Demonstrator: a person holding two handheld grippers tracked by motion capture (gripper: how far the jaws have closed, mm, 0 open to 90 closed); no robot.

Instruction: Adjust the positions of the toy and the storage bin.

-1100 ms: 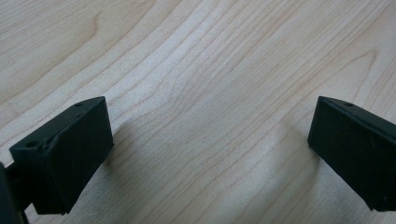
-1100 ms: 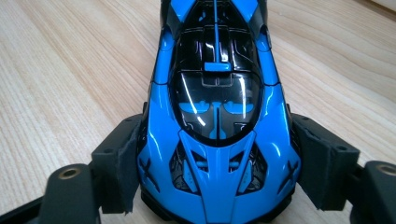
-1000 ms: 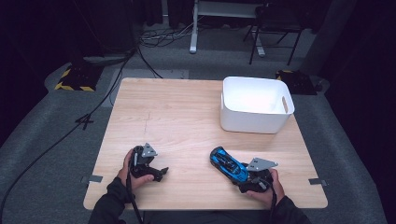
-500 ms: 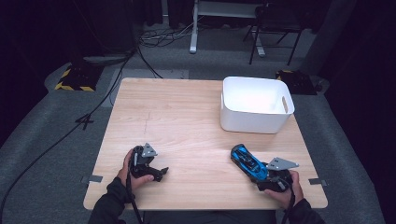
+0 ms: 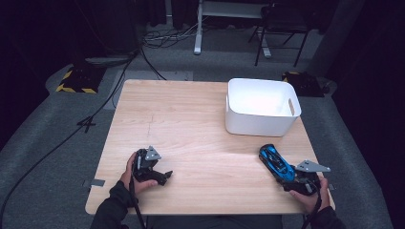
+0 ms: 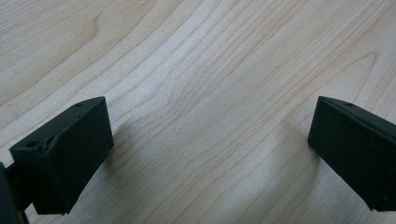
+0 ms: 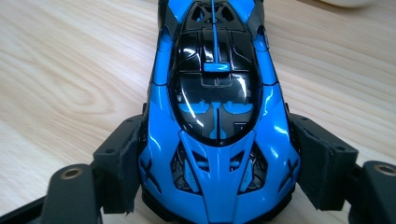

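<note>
White bin (image 5: pixel 261 107) sits empty at the table's far right; right gripper (image 5: pixel 290 175) clamps the blue toy car (image 5: pixel 276 162), left gripper (image 5: pixel 162 177) spread wide, holding nothing.

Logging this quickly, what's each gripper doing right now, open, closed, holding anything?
Left gripper: open, nothing between its jaws, just bare table.
Right gripper: closed on the blue toy car.
</note>
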